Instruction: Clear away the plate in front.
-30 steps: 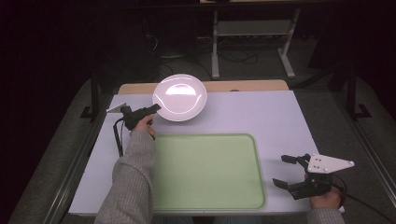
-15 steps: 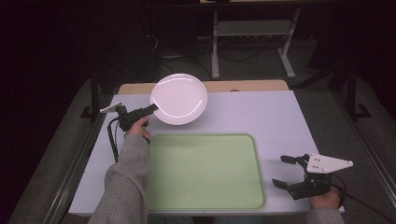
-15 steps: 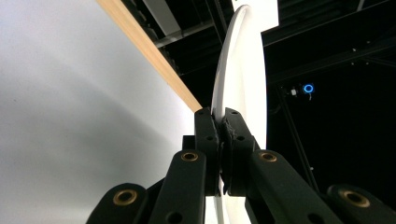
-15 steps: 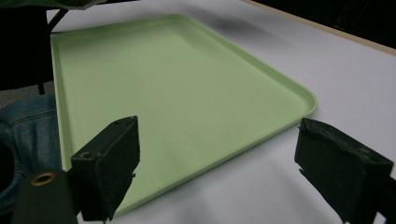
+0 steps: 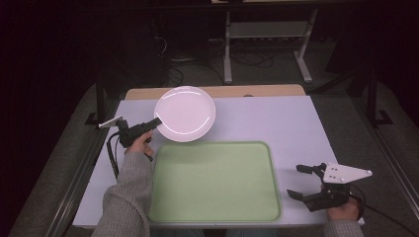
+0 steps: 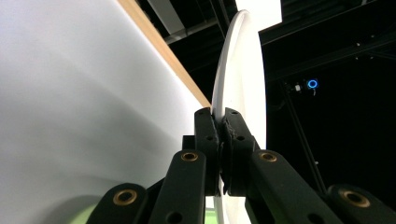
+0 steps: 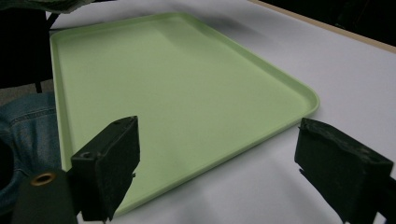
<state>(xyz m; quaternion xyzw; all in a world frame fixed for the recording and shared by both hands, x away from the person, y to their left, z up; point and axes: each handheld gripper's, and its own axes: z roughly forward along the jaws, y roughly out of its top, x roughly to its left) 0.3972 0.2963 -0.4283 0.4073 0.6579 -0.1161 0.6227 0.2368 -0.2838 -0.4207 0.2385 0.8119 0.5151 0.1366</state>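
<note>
Plate [image 5: 185, 113] first: your left gripper [image 5: 157, 122] has it pinched by its near left edge, with the jaws squeezed tight on the rim. In the left gripper view the white plate [image 6: 238, 79] stands between the two black jaws, one on each side of it. The plate sits at the far end of the white table [image 5: 276, 123], just past the green tray [image 5: 215, 182]. It looks tipped up a little off the table, but that is hard to tell from above. Your right gripper [image 5: 301, 181] rests near the right side of the tray, well apart from the plate. Its jaws stand wide open and hold nothing. In the right gripper view the tray [image 7: 163, 93] lies bare in front of them.
</note>
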